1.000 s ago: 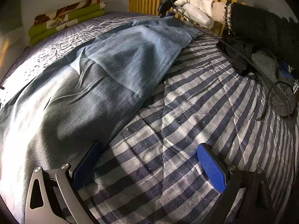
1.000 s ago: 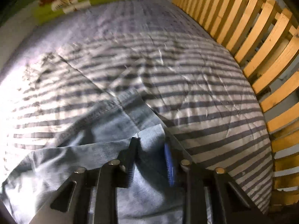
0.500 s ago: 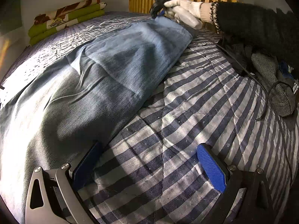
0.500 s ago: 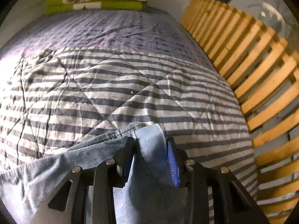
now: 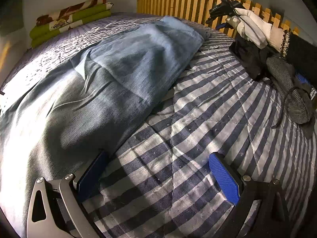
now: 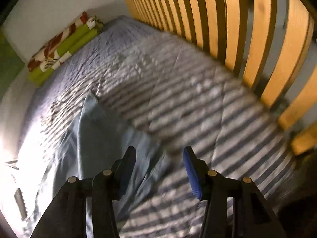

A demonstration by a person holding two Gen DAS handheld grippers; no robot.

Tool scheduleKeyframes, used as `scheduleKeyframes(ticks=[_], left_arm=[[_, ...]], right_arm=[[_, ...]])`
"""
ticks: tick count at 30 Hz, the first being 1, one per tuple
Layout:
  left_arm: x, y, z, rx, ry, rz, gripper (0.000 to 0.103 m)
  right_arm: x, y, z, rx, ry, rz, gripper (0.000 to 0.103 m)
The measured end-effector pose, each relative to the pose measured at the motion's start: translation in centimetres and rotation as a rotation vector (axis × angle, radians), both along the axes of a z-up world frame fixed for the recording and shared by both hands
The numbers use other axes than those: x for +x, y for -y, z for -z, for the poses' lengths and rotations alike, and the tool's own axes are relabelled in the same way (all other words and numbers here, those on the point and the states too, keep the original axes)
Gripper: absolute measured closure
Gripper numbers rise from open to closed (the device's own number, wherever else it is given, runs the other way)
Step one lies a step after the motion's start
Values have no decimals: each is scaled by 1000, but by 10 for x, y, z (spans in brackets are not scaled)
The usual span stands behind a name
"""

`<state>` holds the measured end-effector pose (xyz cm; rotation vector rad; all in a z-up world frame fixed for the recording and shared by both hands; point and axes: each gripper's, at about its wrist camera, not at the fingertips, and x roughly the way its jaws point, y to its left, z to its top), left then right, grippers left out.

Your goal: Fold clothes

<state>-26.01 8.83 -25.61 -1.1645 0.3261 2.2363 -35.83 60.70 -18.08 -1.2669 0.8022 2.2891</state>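
Note:
Blue jeans lie stretched along the striped quilt, their far leg end lying near the headboard. My left gripper rests open on the quilt. Its left finger touches the near edge of the denim, and only quilt lies between the pads. My right gripper, held by a white-gloved hand, hovers right of the leg end. In the right wrist view, my right gripper has its jaws opening with nothing between them. The jeans lie below and to its left.
Folded green and brown blankets are stacked at the far corner of the bed. A wooden slatted headboard runs along the far side. A heap of dark and grey clothes sits on the right part of the quilt.
My right gripper let go of the jeans' leg end and swung away to the right towards the headboard, its jaws widening. The leg end now lies on the bed. The left gripper has not moved.

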Motion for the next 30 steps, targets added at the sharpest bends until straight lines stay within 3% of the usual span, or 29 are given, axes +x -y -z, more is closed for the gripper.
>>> scheduleKeyframes(ticks=[7, 10, 15, 16, 21, 23, 25, 28, 30], left_arm=[[1, 0, 0, -3, -1, 2, 1], [1, 1, 0, -2, -1, 2, 1], [1, 1, 0, -2, -1, 2, 1], [1, 1, 0, -3, -1, 2, 1], [1, 1, 0, -2, -1, 2, 1], [1, 1, 0, -2, -1, 2, 1], [1, 0, 0, -3, -1, 2, 1], [1, 1, 0, -3, -1, 3, 1], [1, 1, 0, -2, -1, 3, 1]], right_arm=[[-26, 9, 25, -57, 50, 17, 57], [-27, 6, 29, -75, 38, 39, 62], [-22, 0, 31, -58, 40, 60, 97], [-18, -1, 29, -55, 32, 65, 100], [2, -1, 6, -57, -43, 92, 100], [10, -8, 2, -53, -43, 127, 100], [5, -7, 7, -19, -15, 82, 100], [-2, -1, 16, 9, 59, 53, 92], [13, -11, 19, -68, 11, 146, 85]])
